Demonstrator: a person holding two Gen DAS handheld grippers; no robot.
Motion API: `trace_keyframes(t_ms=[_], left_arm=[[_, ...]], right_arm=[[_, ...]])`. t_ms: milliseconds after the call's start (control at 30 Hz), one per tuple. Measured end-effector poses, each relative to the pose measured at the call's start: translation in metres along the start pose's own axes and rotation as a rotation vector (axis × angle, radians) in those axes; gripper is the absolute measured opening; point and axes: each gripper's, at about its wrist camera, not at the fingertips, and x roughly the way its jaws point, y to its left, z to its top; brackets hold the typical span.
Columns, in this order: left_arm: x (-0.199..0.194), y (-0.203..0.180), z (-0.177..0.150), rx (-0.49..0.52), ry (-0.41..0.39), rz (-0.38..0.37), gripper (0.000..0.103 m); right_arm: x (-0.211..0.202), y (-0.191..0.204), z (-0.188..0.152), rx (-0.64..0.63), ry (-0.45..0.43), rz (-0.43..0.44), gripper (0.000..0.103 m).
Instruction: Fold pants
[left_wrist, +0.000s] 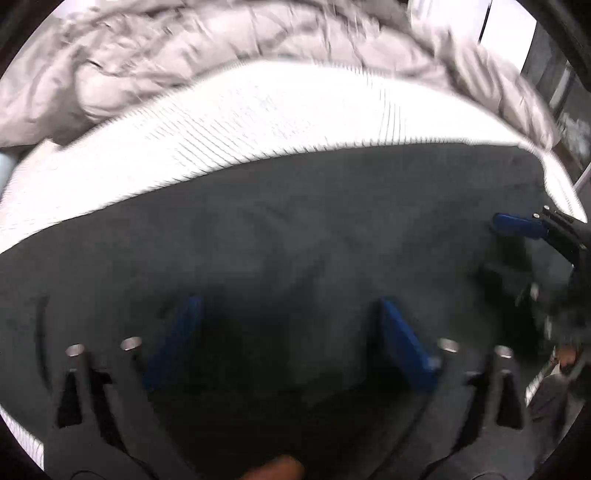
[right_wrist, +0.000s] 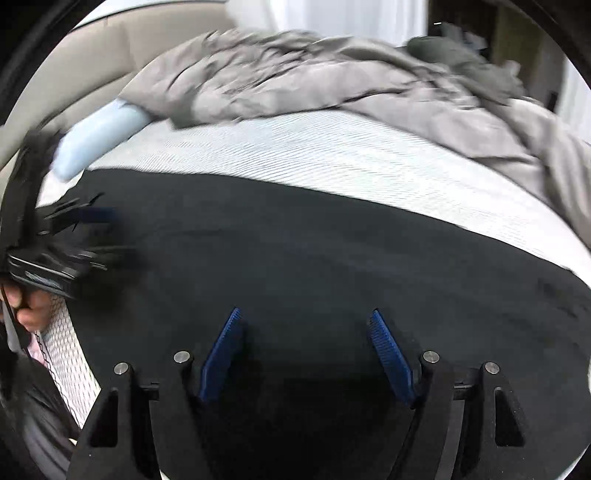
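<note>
Dark pants (right_wrist: 314, 251) lie spread flat on the bed's striped white mattress (right_wrist: 295, 147), with a crumpled grey duvet (right_wrist: 332, 81) bunched behind them and a pale blue pillow (right_wrist: 96, 136) at the far left. Left hand-held gripper (left_wrist: 288, 332) hovers over the cloth, released, blue pads (left_wrist: 402, 347) apart, nothing between them. Right hand-held gripper (right_wrist: 306, 350) likewise released and empty above the fabric. Both views are blurred, so seams and the waistband are hard to place. Likely step: picking up an edge for the next fold. To do it well, pinch one layer stack at each end of the same edge, lift evenly, keep the cloth taut between the grippers, and lay it down edge to edge without dragging wrinkles.
</note>
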Motion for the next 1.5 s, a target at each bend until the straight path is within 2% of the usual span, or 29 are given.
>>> trace_keyframes(t_ms=[33,67,100,133,167,233,400,500,600,667,800,867,933,967,1033,1067,1100,1133,1167,1200,1267,1333,1400,1433,1500], left_arm=[[0.008,-0.004,0.001,0.017,0.016,0.037,0.088],[0.008,-0.004,-0.004,0.027,0.008,0.043,0.083],[0.005,-0.003,-0.006,0.034,0.002,0.039,0.078],[0.000,0.003,-0.008,0.037,-0.005,0.048,0.066],[-0.009,0.014,-0.016,0.035,-0.011,0.063,0.062],[-0.020,0.039,-0.030,0.019,-0.031,0.118,0.061],[-0.049,0.107,-0.069,-0.124,-0.093,0.134,0.054],[-0.059,0.107,-0.073,-0.167,-0.119,0.132,0.049],[-0.068,0.086,-0.061,-0.182,-0.150,0.032,0.048],[-0.063,0.059,-0.040,-0.154,-0.158,-0.009,0.048],[-0.019,0.013,0.004,-0.103,-0.068,-0.059,0.048],[0.002,-0.001,0.016,-0.062,-0.024,-0.015,0.049],[0.013,0.003,0.023,-0.036,-0.027,0.080,0.051],[0.013,0.010,0.026,-0.049,-0.028,0.080,0.051],[0.007,0.041,0.025,-0.112,-0.033,0.146,0.051],[0.004,0.055,0.022,-0.136,-0.039,0.203,0.054],[0.000,0.076,0.016,-0.163,-0.049,0.293,0.056],[-0.003,0.092,0.010,-0.188,-0.053,0.340,0.058],[-0.008,0.110,0.004,-0.222,-0.061,0.358,0.059],[-0.014,0.126,-0.003,-0.269,-0.073,0.351,0.059],[-0.033,0.146,-0.020,-0.359,-0.114,0.257,0.059],[-0.051,0.146,-0.030,-0.370,-0.130,0.156,0.059],[-0.073,0.141,-0.036,-0.333,-0.170,0.072,0.059],[-0.089,0.139,-0.043,-0.307,-0.213,0.071,0.059],[-0.109,0.146,-0.054,-0.298,-0.267,0.140,0.059]], right_arm=[[0.010,0.004,0.004,-0.002,0.019,0.030,0.073],[0.019,0.005,0.008,-0.007,0.036,0.062,0.073],[0.022,0.013,0.008,-0.013,0.042,0.053,0.073],[0.027,0.010,0.008,-0.032,0.059,0.001,0.073],[0.029,0.009,0.007,-0.046,0.067,-0.050,0.073],[0.027,-0.005,-0.001,-0.065,0.076,-0.179,0.073],[0.004,-0.062,-0.026,0.018,0.076,-0.355,0.074],[-0.006,-0.083,-0.030,0.116,0.064,-0.312,0.074],[-0.015,-0.072,-0.022,0.114,0.022,-0.282,0.072],[-0.017,-0.052,-0.012,0.086,-0.013,-0.198,0.072],[0.006,-0.006,0.012,0.028,-0.012,-0.091,0.072],[0.020,0.006,0.022,0.019,-0.004,-0.055,0.072],[0.032,0.007,0.026,0.004,0.023,-0.090,0.072],[0.037,0.007,0.026,-0.008,0.041,-0.124,0.072],[0.043,-0.006,0.020,-0.017,0.076,-0.204,0.073],[0.041,-0.016,0.015,0.001,0.081,-0.232,0.074],[0.038,-0.030,0.011,0.030,0.086,-0.254,0.074],[0.033,-0.042,0.008,0.057,0.091,-0.274,0.075],[0.029,-0.050,0.005,0.075,0.093,-0.304,0.075],[0.025,-0.058,0.001,0.088,0.096,-0.331,0.076],[0.018,-0.070,-0.007,0.119,0.092,-0.315,0.078],[0.014,-0.070,-0.013,0.122,0.084,-0.299,0.078],[0.011,-0.066,-0.016,0.095,0.078,-0.298,0.078],[0.009,-0.064,-0.018,0.092,0.074,-0.288,0.078],[0.004,-0.064,-0.021,0.102,0.069,-0.260,0.078]])
